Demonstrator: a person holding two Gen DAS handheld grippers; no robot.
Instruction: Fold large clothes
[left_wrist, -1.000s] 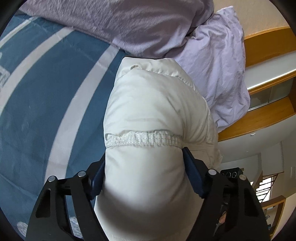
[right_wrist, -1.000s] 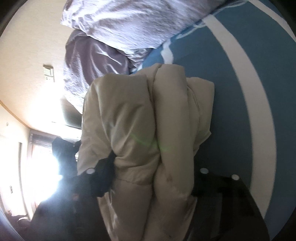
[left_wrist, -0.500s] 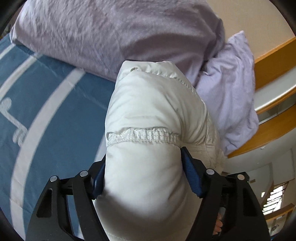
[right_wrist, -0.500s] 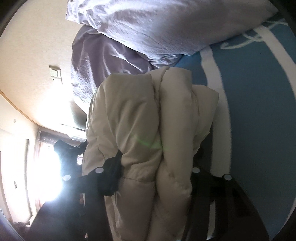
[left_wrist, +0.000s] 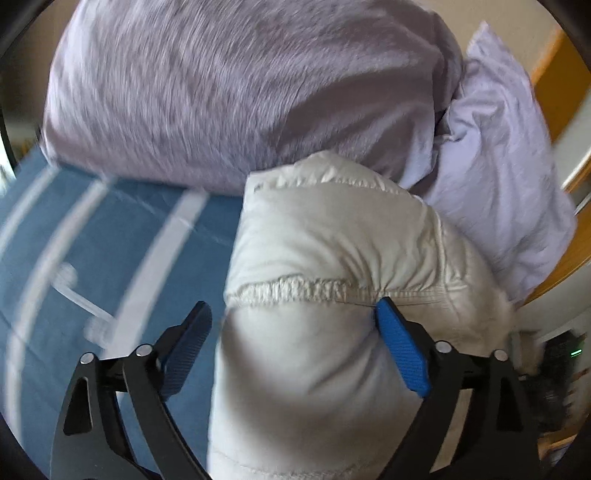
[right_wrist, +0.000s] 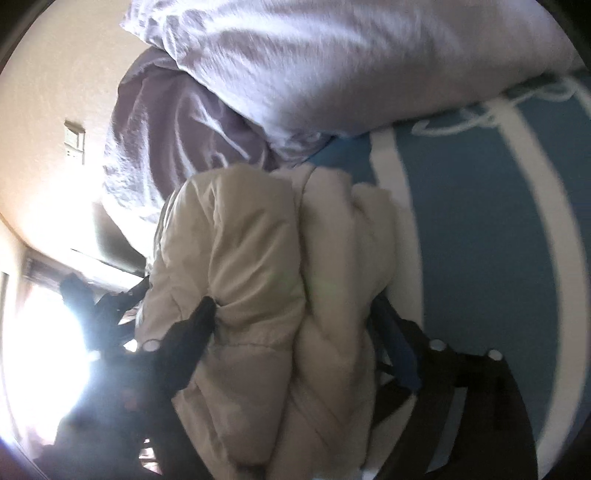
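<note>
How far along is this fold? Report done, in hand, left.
Done: the cream jacket is bunched into a thick, layered bundle. In hand: the right tongs clamp it; the left tongs are open, one pad touching it, above the blue bedspread near the lilac pillows. Left: set it down, release.

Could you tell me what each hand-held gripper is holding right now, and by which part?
The right hand-held gripper clamps the bundled cream puffer jacket across its folded bulk. The left hand-held gripper straddles it at the elastic seam, jaws opening, one pad apart.
</note>
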